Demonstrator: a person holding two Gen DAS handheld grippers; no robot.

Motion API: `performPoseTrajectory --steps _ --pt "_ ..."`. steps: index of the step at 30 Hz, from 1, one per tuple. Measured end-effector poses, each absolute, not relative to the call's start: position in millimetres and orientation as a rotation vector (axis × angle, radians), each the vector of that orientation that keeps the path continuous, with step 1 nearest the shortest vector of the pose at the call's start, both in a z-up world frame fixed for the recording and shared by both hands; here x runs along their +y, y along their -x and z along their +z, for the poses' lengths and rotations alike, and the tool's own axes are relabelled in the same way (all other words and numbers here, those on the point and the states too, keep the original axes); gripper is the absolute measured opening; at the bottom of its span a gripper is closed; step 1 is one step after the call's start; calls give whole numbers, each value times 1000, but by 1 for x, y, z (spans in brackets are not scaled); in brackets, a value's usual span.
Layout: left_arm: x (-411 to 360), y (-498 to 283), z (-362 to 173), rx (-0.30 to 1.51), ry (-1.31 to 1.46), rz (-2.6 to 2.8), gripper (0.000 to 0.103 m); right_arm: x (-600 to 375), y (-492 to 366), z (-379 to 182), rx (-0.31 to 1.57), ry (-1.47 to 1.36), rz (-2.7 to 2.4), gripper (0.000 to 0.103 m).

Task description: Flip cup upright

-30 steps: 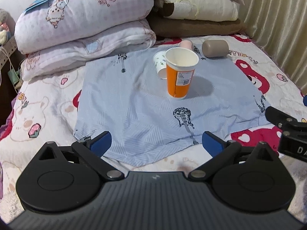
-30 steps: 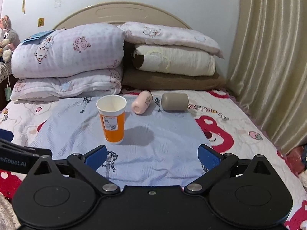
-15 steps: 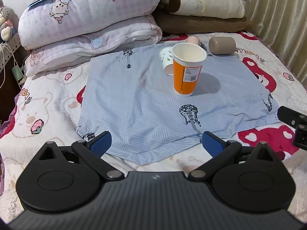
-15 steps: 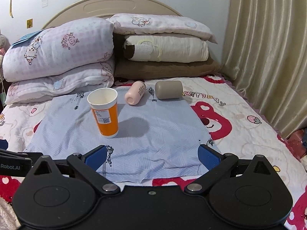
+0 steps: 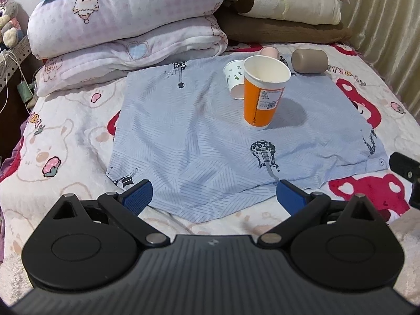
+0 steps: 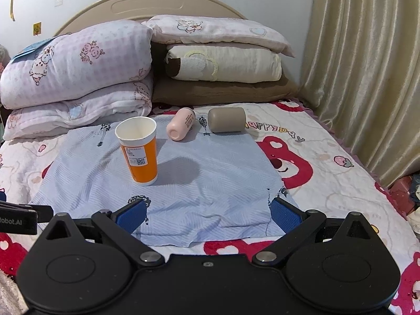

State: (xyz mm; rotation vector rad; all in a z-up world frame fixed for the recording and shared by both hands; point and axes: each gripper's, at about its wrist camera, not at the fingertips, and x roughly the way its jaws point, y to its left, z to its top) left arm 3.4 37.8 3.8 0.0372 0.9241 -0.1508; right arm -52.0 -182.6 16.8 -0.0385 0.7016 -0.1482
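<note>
An orange paper cup [image 5: 263,94] with a white rim stands upright on a blue cloth [image 5: 199,141] on the bed; it also shows in the right wrist view [image 6: 140,152]. Behind it lie a small white patterned cup [image 5: 233,78] on its side, a pink cup [image 6: 181,123] on its side and a taupe cup [image 6: 227,119] on its side. My left gripper [image 5: 214,197] is open and empty, well short of the orange cup. My right gripper [image 6: 207,214] is open and empty near the cloth's front edge.
Stacked folded quilts [image 6: 76,78] and pillows [image 6: 223,63] sit at the bed's head. A beige curtain [image 6: 367,65] hangs at the right. The bedspread [image 6: 328,157] with red bears surrounds the cloth. A stuffed toy [image 5: 8,26] sits at the far left.
Both grippers have drawn back from the orange cup, so it looks farther away. The cup has stayed upright in place. Both stay open.
</note>
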Motion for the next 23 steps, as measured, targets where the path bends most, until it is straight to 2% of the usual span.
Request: performPoseTrajectory --steps 23 --pt "36 1 7 922 -45 -166 102 -184 57 19 719 30 -156 102"
